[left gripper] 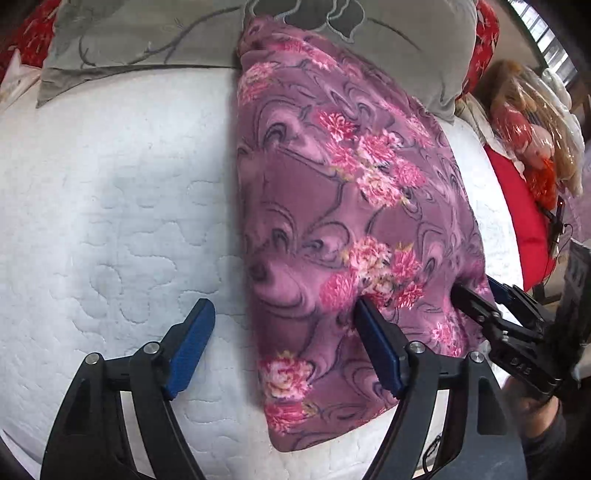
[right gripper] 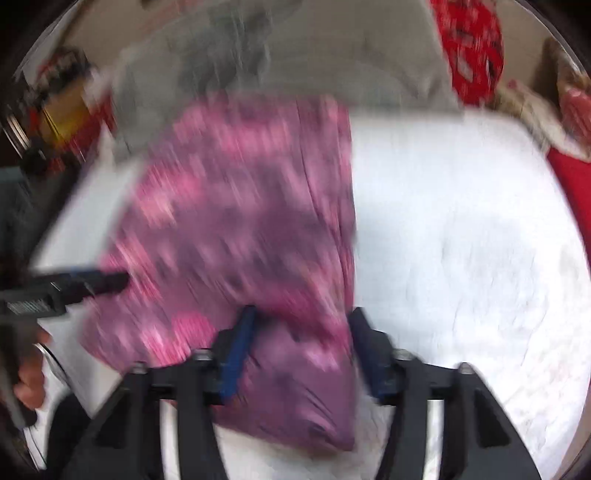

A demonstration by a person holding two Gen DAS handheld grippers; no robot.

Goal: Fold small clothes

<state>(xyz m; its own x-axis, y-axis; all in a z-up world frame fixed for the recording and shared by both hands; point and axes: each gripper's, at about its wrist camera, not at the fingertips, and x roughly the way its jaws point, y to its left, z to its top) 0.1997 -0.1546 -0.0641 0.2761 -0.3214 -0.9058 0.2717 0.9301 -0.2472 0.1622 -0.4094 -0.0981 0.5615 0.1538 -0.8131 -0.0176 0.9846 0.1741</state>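
Note:
A purple fleece garment with pink flowers (left gripper: 332,206) lies folded lengthwise on the white quilted mattress (left gripper: 110,206). My left gripper (left gripper: 282,314) is open over its near left edge, one blue pad on the mattress, the other on the cloth. My right gripper (left gripper: 476,291) shows at the garment's right edge. In the blurred right wrist view the right gripper (right gripper: 301,325) is open, its jaws apart above the garment's (right gripper: 240,221) near right corner. The left gripper (right gripper: 110,282) shows at the left there.
A grey embroidered pillow (left gripper: 184,33) lies at the head of the bed, under the garment's far end. Red cushions (left gripper: 517,206) and a doll in plastic wrap (left gripper: 532,122) lie along the right side. A hand (right gripper: 31,373) holds the left gripper.

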